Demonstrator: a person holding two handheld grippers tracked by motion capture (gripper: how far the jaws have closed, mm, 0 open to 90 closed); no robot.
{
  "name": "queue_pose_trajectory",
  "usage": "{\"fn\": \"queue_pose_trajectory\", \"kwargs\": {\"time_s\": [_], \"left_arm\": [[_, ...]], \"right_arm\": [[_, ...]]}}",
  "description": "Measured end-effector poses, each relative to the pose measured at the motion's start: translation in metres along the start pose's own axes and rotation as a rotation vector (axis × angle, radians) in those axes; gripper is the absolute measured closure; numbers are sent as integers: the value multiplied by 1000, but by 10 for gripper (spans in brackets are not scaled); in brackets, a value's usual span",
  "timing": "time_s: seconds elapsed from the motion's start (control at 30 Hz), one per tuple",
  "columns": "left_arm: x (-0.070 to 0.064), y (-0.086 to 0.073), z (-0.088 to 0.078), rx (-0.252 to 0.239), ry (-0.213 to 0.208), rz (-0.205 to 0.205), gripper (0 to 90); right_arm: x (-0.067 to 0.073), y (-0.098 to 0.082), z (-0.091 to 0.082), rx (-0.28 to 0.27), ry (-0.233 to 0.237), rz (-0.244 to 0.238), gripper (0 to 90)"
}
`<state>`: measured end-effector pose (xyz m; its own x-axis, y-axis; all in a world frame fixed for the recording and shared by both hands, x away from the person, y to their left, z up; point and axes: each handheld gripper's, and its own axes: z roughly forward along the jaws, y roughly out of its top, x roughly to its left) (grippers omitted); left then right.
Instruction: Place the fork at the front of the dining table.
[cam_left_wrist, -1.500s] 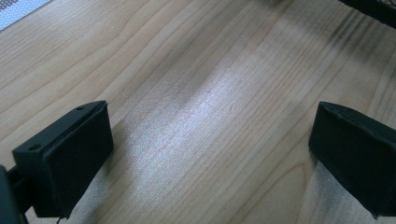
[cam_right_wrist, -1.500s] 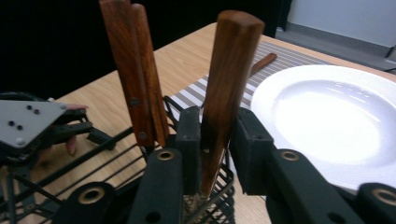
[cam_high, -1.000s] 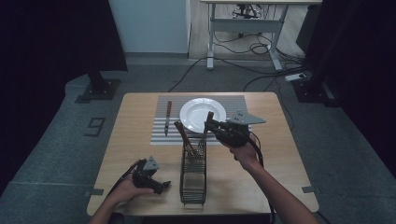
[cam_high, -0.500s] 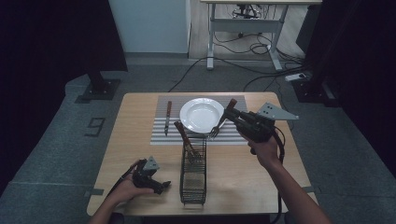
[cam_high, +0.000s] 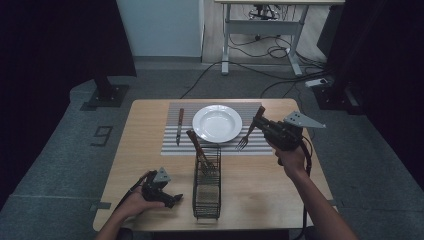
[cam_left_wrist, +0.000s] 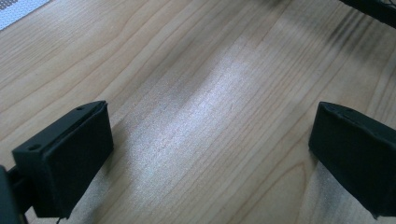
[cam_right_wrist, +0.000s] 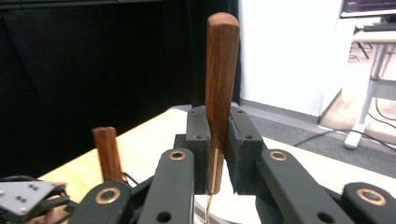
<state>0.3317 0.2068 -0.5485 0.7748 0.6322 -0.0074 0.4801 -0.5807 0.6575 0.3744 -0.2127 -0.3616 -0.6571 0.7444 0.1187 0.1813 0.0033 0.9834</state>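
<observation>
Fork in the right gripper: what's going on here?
A person is setting a place at a wooden table. The right gripper is shut on the fork by its wooden handle, tines hanging down over the striped placemat, just right of the white plate. A knife already lies left of the plate. The left gripper rests open on the table beside the wire caddy, which has another wooden-handled utensil in it.

Lab or studio: black curtains (cam_high: 60, 40), floor cables (cam_high: 260, 75), metal-frame desk (cam_high: 260, 30), staged table (cam_high: 150, 165).
</observation>
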Motion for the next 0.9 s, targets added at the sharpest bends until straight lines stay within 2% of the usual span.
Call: {"fn": "queue_pose_trajectory", "kwargs": {"time_s": [0.3,0.43,0.57,0.9], "left_arm": [[0,0,0,0,-1,0,0],[0,0,0,0,0,0,0],[0,0,0,0,0,-1,0],[0,0,0,0,0,-1,0]], "right_arm": [[-19,-14,2,40,-64,28,804],[-29,-22,6,77,-112,36,804],[-38,-29,12,115,-173,37,804],[-57,-47,33,193,-249,32,804]]}}
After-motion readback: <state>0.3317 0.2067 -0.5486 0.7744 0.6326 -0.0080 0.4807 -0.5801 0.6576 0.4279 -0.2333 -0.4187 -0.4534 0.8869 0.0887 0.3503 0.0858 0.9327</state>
